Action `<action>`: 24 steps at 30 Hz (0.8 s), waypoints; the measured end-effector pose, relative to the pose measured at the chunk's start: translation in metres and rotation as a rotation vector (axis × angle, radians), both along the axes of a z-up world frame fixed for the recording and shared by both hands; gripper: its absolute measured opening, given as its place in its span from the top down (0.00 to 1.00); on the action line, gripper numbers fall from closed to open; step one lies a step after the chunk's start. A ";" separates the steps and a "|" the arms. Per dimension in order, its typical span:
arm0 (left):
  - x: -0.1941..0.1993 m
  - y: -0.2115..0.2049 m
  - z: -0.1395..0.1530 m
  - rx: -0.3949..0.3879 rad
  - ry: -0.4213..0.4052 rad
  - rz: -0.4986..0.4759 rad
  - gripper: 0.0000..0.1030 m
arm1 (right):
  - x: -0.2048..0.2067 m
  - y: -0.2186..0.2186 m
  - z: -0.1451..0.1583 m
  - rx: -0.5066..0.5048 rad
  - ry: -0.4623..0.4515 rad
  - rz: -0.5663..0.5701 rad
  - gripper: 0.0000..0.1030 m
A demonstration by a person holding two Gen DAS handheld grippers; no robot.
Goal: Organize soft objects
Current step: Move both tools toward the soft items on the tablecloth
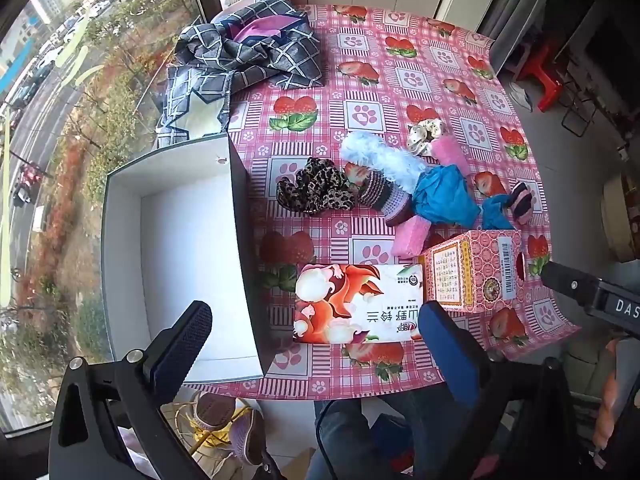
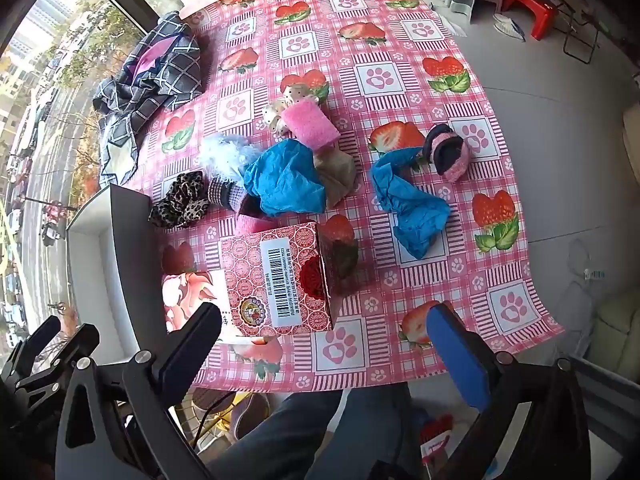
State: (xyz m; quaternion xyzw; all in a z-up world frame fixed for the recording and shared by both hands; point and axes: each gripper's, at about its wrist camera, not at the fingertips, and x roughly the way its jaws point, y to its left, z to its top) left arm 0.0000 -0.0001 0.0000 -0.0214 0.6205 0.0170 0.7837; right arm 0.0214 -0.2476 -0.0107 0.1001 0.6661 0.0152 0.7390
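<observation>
White inside and dark outside, the big box sits at the table's left edge with nothing in it. Soft things lie just beside it: a leopard scrunchie, a fluffy white band and blue cloth. Both the left gripper and the right gripper are wide apart, holding nothing.

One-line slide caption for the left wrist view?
Open left gripper hovers above an empty white box and scattered soft items on a strawberry tablecloth.

I can read "DAS" on the right tool and "山野铃兰" on the flat floral box; the barcode digits on the patterned carton are too small.
</observation>
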 end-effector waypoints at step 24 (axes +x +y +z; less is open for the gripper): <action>-0.011 0.012 0.002 0.007 0.002 -0.025 0.00 | -0.017 0.010 0.000 0.013 -0.009 -0.052 0.00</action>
